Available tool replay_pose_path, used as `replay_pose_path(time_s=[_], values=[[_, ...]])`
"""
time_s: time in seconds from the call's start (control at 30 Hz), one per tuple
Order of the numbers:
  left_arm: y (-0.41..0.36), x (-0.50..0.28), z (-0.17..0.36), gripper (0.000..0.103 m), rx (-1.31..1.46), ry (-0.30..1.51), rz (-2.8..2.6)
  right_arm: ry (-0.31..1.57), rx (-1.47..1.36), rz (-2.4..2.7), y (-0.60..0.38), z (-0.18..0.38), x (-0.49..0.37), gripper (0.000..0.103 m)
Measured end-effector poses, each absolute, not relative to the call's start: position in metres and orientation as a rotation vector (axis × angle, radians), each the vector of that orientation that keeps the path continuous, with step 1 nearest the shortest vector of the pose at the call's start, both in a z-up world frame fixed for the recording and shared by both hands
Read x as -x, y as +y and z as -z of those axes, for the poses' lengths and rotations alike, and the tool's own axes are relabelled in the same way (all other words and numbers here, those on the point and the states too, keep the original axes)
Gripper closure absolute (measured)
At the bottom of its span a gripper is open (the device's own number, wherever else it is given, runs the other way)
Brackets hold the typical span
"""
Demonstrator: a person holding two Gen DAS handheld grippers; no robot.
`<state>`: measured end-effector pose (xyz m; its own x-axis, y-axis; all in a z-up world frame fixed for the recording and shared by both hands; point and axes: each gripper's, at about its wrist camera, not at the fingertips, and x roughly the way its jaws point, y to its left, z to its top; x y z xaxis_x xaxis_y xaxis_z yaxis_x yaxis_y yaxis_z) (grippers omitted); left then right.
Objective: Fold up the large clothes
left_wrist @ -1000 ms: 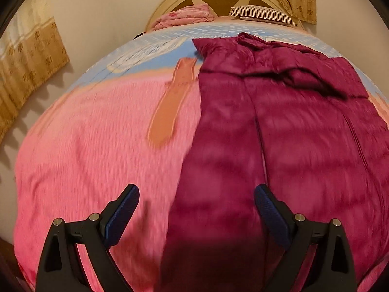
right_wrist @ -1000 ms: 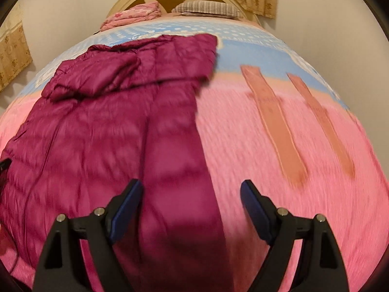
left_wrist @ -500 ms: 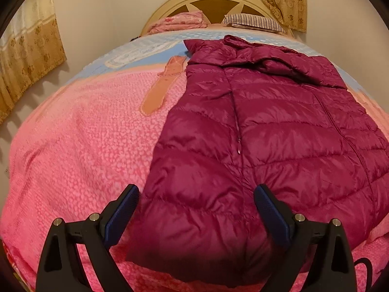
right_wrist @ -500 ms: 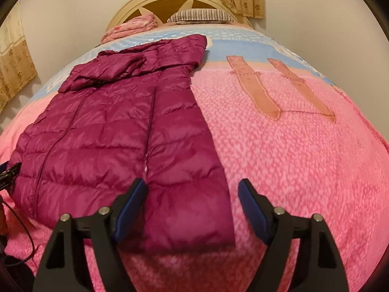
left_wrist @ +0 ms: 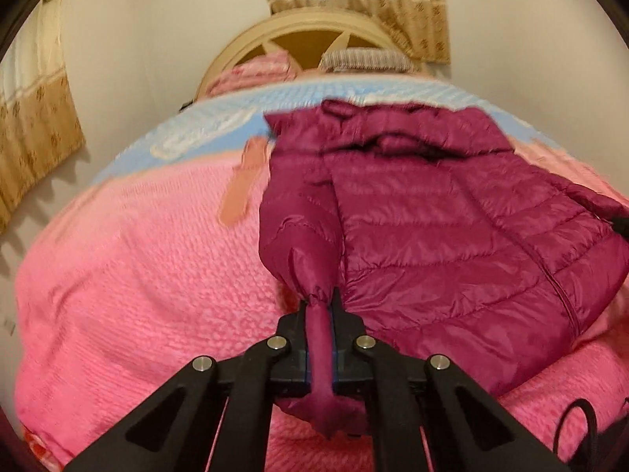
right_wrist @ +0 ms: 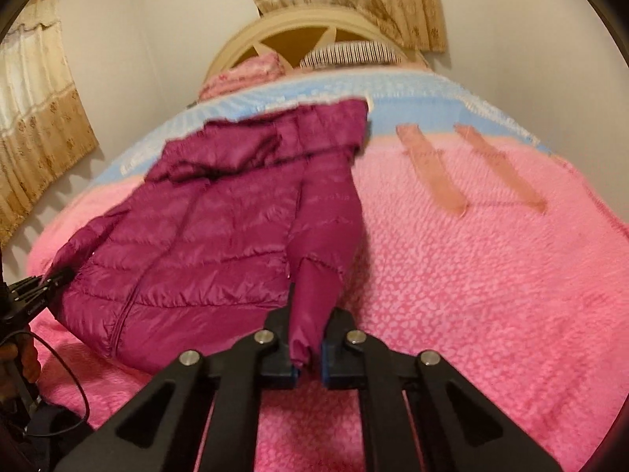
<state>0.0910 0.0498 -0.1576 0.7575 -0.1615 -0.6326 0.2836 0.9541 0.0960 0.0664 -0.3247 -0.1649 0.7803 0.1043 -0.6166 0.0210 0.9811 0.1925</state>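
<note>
Left wrist view: left gripper (left_wrist: 319, 314) has just clamped onto a sleeve cuff of the maroon puffer jacket (left_wrist: 452, 228) lying on the pink bedspread (left_wrist: 137, 275); right gripper (right_wrist: 308, 328) likewise pinches the other cuff.

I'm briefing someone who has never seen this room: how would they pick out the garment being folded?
Start at the bed with the cream arched headboard and its pink blanket. On that blanket lies a quilted magenta puffer jacket, collar toward the headboard. It is the only dark, shiny piece there; the pink bundle and striped pillow sit farther back, against the headboard.
</note>
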Motion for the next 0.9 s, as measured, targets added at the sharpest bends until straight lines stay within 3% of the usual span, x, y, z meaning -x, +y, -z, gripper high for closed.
replay_pose_path(time_s=[0.4, 0.53, 0.9], values=[[0.082, -0.030, 0.026, 0.099, -0.099, 0.414, 0.329, 0.373, -0.182, -0.069, -0.322, 0.048, 0.023, 0.096], [0.068, -0.072, 0.030, 0.099, -0.138, 0.407, 0.309, 0.331, -0.158, -0.043, -0.327, 0.035, -0.007, 0.096], [0.030, -0.253, 0.077, 0.099, -0.152, 0.534, 0.209, 0.394, -0.176, 0.071, -0.359, 0.056, -0.193, 0.096]])
